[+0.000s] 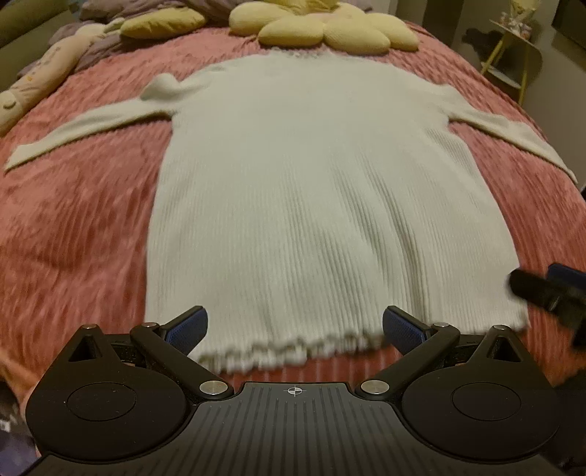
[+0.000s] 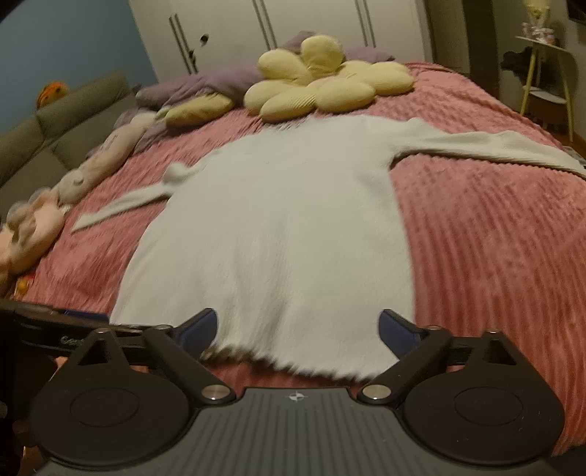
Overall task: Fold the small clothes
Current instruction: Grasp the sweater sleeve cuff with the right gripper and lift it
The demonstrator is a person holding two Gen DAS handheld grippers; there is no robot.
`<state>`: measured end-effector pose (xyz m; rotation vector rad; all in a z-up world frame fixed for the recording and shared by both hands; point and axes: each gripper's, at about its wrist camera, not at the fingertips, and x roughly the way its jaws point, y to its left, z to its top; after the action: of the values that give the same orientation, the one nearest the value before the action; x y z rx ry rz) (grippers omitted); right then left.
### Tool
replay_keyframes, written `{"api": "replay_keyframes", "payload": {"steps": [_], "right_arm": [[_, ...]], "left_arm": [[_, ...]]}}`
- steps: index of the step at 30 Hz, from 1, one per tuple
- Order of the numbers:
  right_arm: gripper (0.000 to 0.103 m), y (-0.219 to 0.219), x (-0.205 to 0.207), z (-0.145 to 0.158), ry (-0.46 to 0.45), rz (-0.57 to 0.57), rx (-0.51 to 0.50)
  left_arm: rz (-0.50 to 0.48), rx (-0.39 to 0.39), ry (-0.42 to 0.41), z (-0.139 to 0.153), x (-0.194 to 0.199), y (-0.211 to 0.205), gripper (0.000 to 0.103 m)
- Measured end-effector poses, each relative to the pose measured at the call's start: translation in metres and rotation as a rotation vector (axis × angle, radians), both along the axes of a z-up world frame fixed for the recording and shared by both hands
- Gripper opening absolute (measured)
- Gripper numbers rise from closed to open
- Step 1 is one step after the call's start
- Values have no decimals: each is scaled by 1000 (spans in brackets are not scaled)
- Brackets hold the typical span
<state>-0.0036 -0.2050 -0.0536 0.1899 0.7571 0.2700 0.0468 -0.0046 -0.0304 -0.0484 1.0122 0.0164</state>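
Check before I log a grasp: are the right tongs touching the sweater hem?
Cannot tell. In the right wrist view the open right tongs straddle the blurred white sweater hem; neither contact nor gap shows.

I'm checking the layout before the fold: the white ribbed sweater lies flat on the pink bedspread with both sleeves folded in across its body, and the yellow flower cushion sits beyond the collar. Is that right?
Not quite. The sweater does lie flat on the pink bedspread, with the flower cushion beyond the collar, but both sleeves are spread outward to the sides, not folded in. The left wrist view shows it.
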Motion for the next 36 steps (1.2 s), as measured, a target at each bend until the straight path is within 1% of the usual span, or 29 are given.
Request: {"api": "replay_keyframes", "payload": {"steps": [1, 2, 4, 6, 7, 9, 12, 13, 14, 16, 17, 19, 22, 23, 25, 26, 29, 31, 33, 34, 35, 36], "right_arm": [[87, -9, 8, 0, -4, -18, 4], [82, -22, 19, 0, -14, -50, 14], [78, -51, 41, 2, -41, -118, 29], [68, -88, 67, 5, -73, -218, 32], [66, -113, 84, 6, -84, -290, 40], [58, -155, 108, 4, -97, -408, 56], [56, -226, 146, -7, -78, -609, 93], [56, -246, 154, -12, -60, -665, 121], [56, -270, 162, -20, -39, -724, 181], [55, -308, 173, -35, -1, -812, 296], [53, -321, 177, -42, 16, -852, 337], [50, -346, 183, -56, 25, -915, 433], [45, -365, 193, -70, 23, -953, 535], [41, -370, 195, -75, 21, -963, 575], [35, -377, 203, -82, 15, -974, 638], [29, -379, 206, -86, 9, -976, 655], [9, -383, 211, -91, 23, -980, 630], [8, -382, 215, -87, 18, -970, 583], [7, -371, 219, -73, 7, -965, 481], [7, -359, 221, -60, -22, -947, 406], [7, -342, 224, -44, -67, -901, 326], [7, -325, 227, -30, -113, -842, 273]], "left_arm": [[5, 5, -17, 1, 8, 0, 103], [11, 9, -39, 3, 18, -1, 103], [18, 15, -91, 6, 36, -3, 103], [33, 24, -135, 5, 58, -7, 103], [43, 24, -142, 2, 71, -9, 103], [57, 26, -129, -7, 97, -13, 103], [59, 43, -71, -23, 132, -21, 103], [62, 55, -63, -27, 140, -23, 103], [64, 68, -66, -30, 146, -26, 103], [57, 79, -96, -33, 155, -31, 103], [56, 77, -107, -34, 158, -32, 103], [58, 55, -101, -37, 165, -32, 103], [85, -10, -61, -45, 177, -25, 103], [100, -31, -58, -48, 178, -22, 103], [107, -54, -77, -50, 175, -17, 103], [103, -57, -85, -50, 173, -17, 103], [76, -37, -84, -52, 173, -20, 103], [55, -16, -85, -53, 173, -23, 103], [36, -3, -87, -54, 173, -24, 103], [31, -5, -84, -54, 174, -24, 103], [30, -13, -81, -53, 175, -22, 103], [37, -30, -79, -51, 176, -20, 103]]}}
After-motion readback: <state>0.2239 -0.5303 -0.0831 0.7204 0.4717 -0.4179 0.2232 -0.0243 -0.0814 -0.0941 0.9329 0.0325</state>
